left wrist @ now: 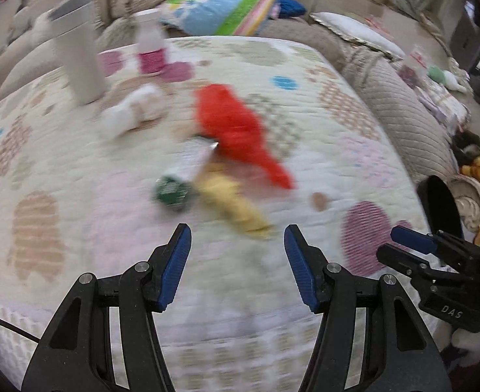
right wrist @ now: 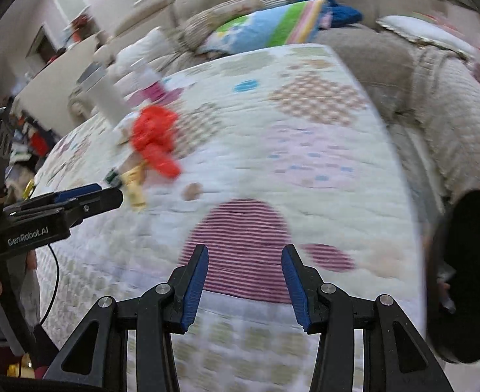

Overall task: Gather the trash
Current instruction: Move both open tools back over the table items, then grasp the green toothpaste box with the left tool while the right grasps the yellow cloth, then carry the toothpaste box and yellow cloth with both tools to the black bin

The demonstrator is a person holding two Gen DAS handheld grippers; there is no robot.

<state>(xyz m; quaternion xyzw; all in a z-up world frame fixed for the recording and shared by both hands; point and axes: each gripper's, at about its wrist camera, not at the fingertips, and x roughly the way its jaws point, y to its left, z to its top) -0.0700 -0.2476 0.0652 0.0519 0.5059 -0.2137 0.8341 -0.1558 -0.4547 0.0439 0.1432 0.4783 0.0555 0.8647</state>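
While both views are motion-blurred, the layout reads OK, w/ the red wad (left wrist: 236,130) as landmark, mid-quilt (left wrist: 76,170).

Far left of the wad: tall white tumbler (left wrist: 76,49), upright; pink-banded bottle (left wrist: 150,40) just right of it, also upright. Btwn tumbler and wad, a white crumpled piece (left wrist: 132,111), prob. tissue. Touching the wad's near-left side: white tube (left wrist: 196,160) w/ green cap (left wrist: 171,191), lying flat, and a yellow wrapper (left wrist: 236,205) running toward the camera. Small brown bit (left wrist: 320,201) sits near the wad's tail, apart from it. Well right of the wad, at the quilt edge: black bin (right wrist: 465,277), mouth facing the right cam.

Left gripper (left wrist: 236,245) is wide open, empty, hovering just short of the yellow wrapper. Right gripper (right wrist: 244,261) is wide too, empty, over the striped maroon patch, btwn wad and bin.

Handling, my guess: wad looks like crumpled thin plastic or paper, so light, soft, springy; pinch thru the bulky middle, not the thin tail, which could slip out. Wrapper is thin, flat and likely slick; take it at the raised near end. Tube is stiffer, may roll; grab across the body, not the cap. Nothing looks fragile or heavy.
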